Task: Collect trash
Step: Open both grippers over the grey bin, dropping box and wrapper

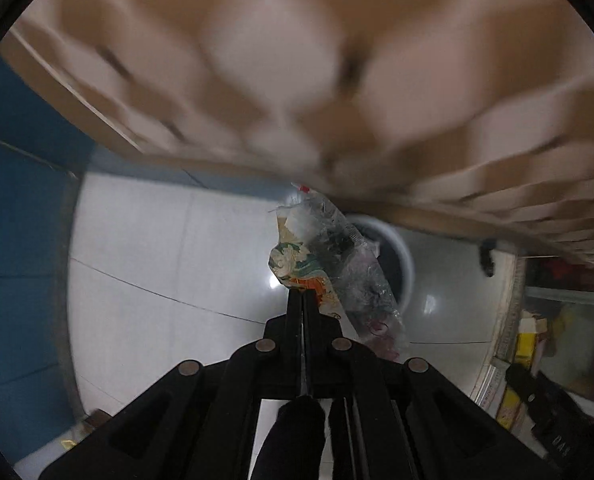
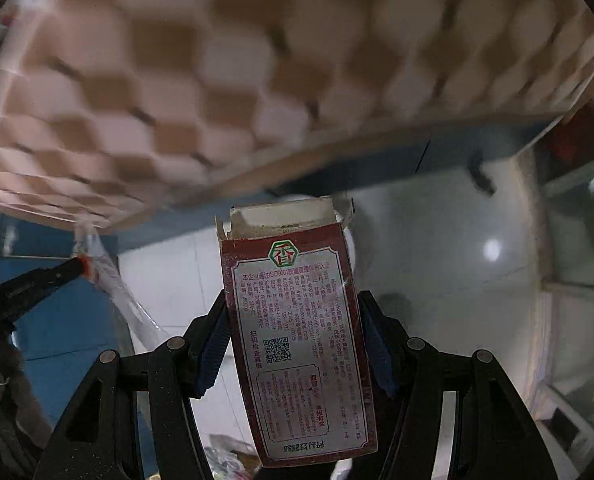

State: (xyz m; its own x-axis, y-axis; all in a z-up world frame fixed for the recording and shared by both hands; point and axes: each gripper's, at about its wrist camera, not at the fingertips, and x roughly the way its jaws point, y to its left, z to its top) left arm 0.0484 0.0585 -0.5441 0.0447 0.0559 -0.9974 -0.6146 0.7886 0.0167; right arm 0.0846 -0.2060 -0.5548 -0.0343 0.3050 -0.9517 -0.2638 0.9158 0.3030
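Two claws loaded: left claw (image 1: 303,300) pinches a plastic wrapper (image 1: 329,264); right claw (image 2: 293,340) clamps a red carton (image 2: 297,340).

We see the checkered bench (image 1: 297,60) smeared by motion blur in both views, the white bin (image 1: 397,256) half hidden behind the crumpled wrapper (image 1: 329,264), and the red carton (image 2: 301,344) masking the floor.

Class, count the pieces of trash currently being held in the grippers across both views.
2. A crumpled plastic wrapper is pinched in the left gripper; a red printed carton with its top open is clamped in the right gripper. More trash may lie out of view.
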